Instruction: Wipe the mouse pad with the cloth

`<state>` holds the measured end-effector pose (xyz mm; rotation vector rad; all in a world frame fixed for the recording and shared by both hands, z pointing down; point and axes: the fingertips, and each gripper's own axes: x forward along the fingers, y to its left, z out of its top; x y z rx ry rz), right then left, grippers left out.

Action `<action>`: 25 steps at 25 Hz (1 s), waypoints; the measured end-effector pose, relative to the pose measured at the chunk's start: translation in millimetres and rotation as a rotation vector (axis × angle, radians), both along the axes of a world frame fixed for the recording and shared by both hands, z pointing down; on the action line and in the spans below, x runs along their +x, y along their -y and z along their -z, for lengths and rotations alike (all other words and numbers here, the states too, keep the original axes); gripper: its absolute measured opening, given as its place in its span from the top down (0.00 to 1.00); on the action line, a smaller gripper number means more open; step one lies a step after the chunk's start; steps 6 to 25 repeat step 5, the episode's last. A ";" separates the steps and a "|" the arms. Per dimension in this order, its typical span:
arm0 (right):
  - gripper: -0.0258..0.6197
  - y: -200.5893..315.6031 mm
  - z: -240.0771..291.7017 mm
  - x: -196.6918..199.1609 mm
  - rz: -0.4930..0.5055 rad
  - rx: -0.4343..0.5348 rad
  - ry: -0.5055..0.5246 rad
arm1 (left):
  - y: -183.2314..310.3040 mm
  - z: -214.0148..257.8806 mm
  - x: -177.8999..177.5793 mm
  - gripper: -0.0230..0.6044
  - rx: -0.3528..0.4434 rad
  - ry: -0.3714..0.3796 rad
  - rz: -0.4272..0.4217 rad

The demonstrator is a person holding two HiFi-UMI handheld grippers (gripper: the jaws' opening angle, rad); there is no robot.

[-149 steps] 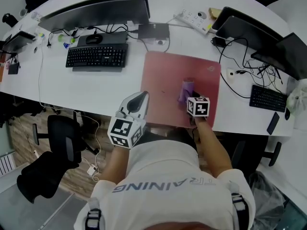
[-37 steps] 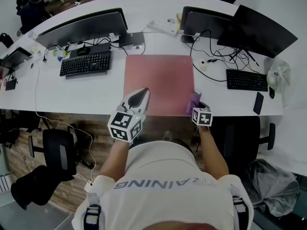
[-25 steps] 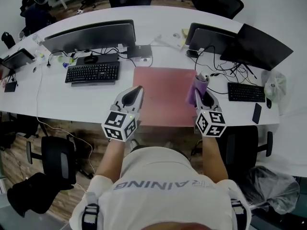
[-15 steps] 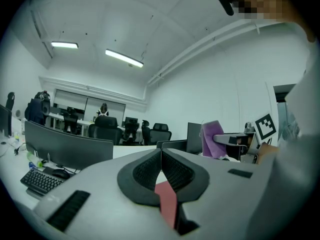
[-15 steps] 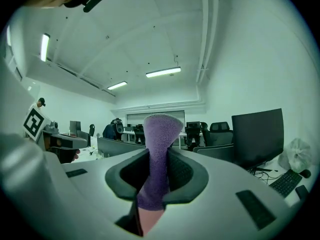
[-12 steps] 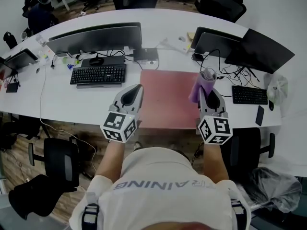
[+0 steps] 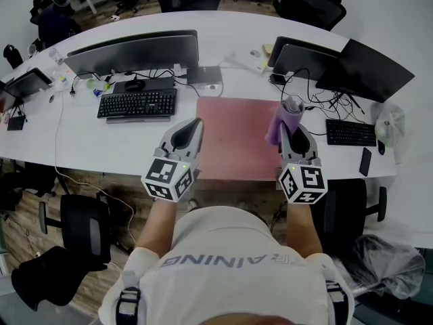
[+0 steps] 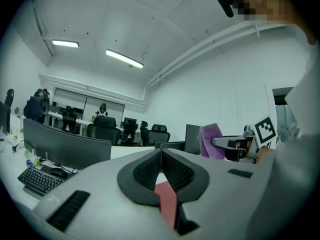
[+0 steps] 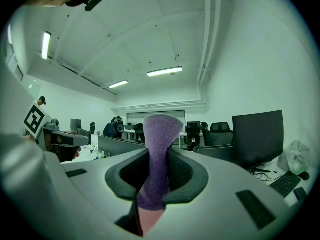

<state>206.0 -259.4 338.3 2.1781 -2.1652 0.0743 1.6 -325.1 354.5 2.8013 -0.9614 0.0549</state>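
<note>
Cloth, purple, stands upright out of the tip of the right hand-held gripper, and in the head view it shows over the right edge of the pad. The red pad lies flat on the white counter, and its near edge reaches the counter's near edge. The left hand-held gripper is held over the pad's near left corner, with nothing in it. Left of the pad, toward the far edge, lies a keyboard in front of a wide monitor. A second keyboard sits near the counter's right end, below two dark screens with cables between them.

From the left gripper view, that hand-held gripper's jaws are pressed together along one thin seam, with nothing between them. A strip of the red pad shows below them. It looks out level across the room. The cloth and the other hand-held gripper appear at the right, and the monitor and keyboard at the left.

From the right gripper view, the jaws are clamped on the cloth. It rises between the black pads as a folded purple column, its top well above the jaw tips and its lower end hanging below them. A patch of pad shows underneath. A dark screen stands to the right, and the left hand-held gripper's marker cube is at the far left.
</note>
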 end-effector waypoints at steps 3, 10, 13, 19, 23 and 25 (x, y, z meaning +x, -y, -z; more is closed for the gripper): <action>0.81 -2.2 1.3 -1.4 0.009 0.001 -0.004 | -2.7 -0.6 -0.3 0.91 -0.003 -0.003 0.003; 0.81 -3.7 1.6 -2.3 0.014 0.002 -0.005 | -4.7 -1.6 -0.5 0.91 -0.006 -0.003 0.005; 0.81 -3.7 1.6 -2.3 0.014 0.002 -0.005 | -4.7 -1.6 -0.5 0.91 -0.006 -0.003 0.005; 0.81 -3.7 1.6 -2.3 0.014 0.002 -0.005 | -4.7 -1.6 -0.5 0.91 -0.006 -0.003 0.005; 0.81 -3.7 1.6 -2.3 0.014 0.002 -0.005 | -4.7 -1.6 -0.5 0.91 -0.006 -0.003 0.005; 0.81 -3.7 1.6 -2.3 0.014 0.002 -0.005 | -4.7 -1.6 -0.5 0.91 -0.006 -0.003 0.005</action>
